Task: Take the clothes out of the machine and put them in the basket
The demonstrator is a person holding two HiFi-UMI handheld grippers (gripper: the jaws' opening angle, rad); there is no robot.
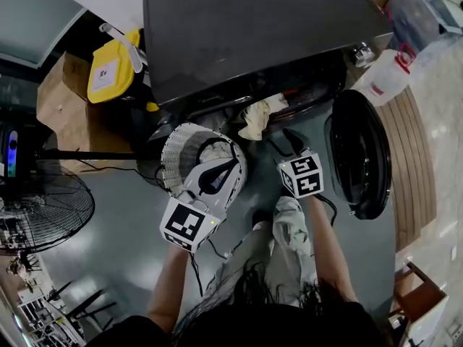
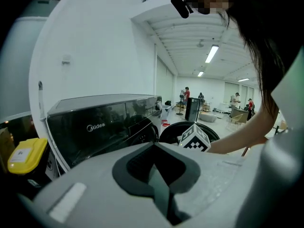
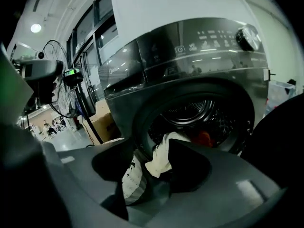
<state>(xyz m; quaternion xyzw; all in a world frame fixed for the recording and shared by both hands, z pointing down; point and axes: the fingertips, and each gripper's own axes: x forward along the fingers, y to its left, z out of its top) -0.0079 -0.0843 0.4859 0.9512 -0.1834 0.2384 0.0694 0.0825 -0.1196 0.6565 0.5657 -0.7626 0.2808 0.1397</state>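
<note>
A dark front-loading washing machine point(image 1: 253, 27) stands with its round door point(image 1: 359, 154) swung open to the right. A cream cloth point(image 1: 255, 118) hangs out of the drum mouth, and a red garment point(image 3: 204, 137) lies deeper in the drum. A white laundry basket point(image 1: 176, 161) stands in front of the machine and holds pale clothes point(image 1: 214, 150). My left gripper point(image 1: 218, 176) hovers over the basket with its jaws together and nothing in them. My right gripper point(image 1: 289, 142) stands open just short of the drum. The cream cloth point(image 3: 164, 156) and a striped one point(image 3: 130, 179) show through its gap, untouched.
A yellow container point(image 1: 116, 67) and a cardboard box point(image 1: 65, 85) stand left of the machine. A floor fan point(image 1: 43, 208) is at far left, with a cable across the floor. A white jug with a red cap point(image 1: 387, 74) and a wooden mat lie right of the door.
</note>
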